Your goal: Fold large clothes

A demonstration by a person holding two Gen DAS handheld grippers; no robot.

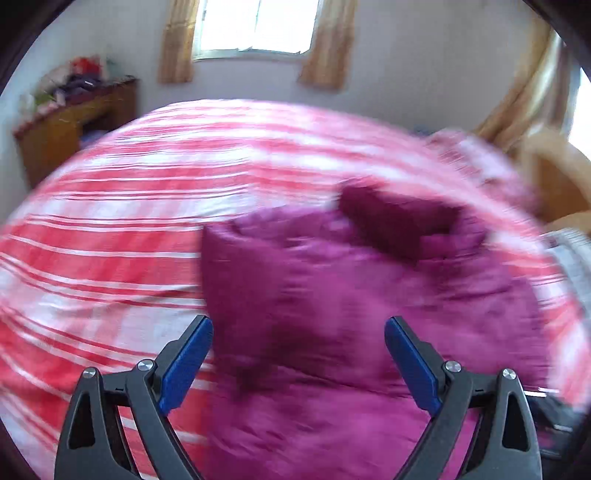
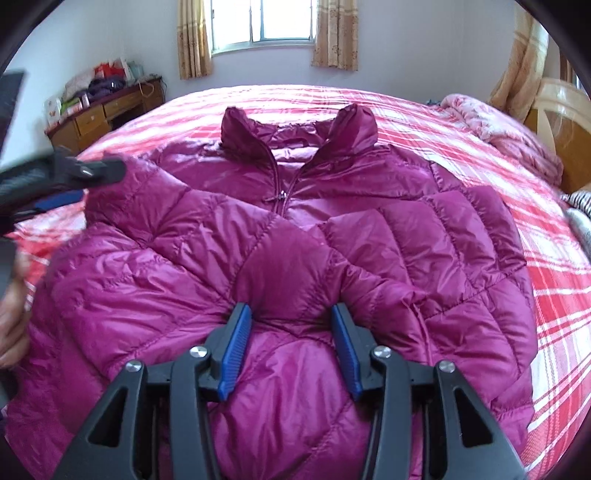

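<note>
The right hand-held gripper is seen low over the front of a magenta quilted down jacket. Its blue pads are partly spread, and a puffed ridge of the jacket's fabric is pinched between them where the two sleeves meet. The left hand-held gripper is spread wide, with nothing between its blue pads; in its own heavily blurred view only the jacket is seen beneath it. In the right wrist view the same gripper is seen at the left edge, blurred, beside the jacket's left shoulder, and part of a bare hand is seen below it.

The jacket is laid face up on a bed, collar raised toward the far wall and the zipper partly closed. Both sleeves are folded in across the chest, their ends meeting near the middle.

The bed is covered by a red and white plaid sheet. A pink floral blanket is bunched at the far right, next to a wooden headboard. A wooden desk piled with bags and boxes is set against the wall at the left, and a window with tan curtains is seen in the far wall.
</note>
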